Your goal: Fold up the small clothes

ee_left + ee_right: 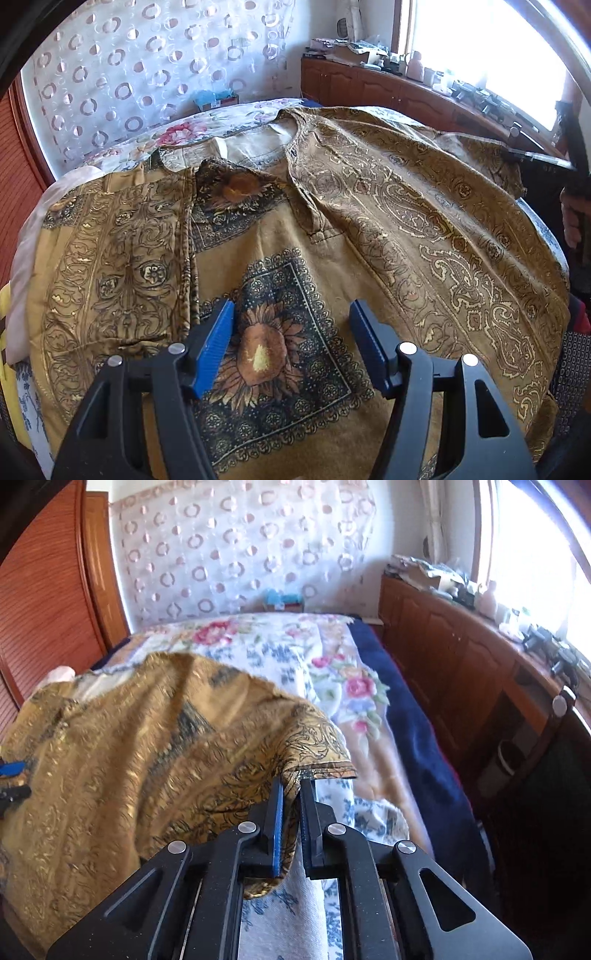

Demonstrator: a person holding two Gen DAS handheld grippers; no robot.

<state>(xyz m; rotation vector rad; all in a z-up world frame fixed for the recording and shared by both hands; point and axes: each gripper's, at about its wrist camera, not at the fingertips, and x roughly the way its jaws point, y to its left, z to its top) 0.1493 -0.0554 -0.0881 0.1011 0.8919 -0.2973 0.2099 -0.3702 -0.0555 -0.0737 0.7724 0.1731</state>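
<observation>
The soft, light shirt (332, 229) drooped limply; right gripper (291, 805) jaws pinched its sleeve hem, left gripper (291, 332) jaws spread above.

Bare floral bedspread (280, 646) beyond shirt (147, 738)

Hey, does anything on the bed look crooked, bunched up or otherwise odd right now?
Only the mustard paisley-print shirt: one edge is lifted off the floral bedspread, pinched in the right gripper. Nothing looks damaged or spilled.
</observation>
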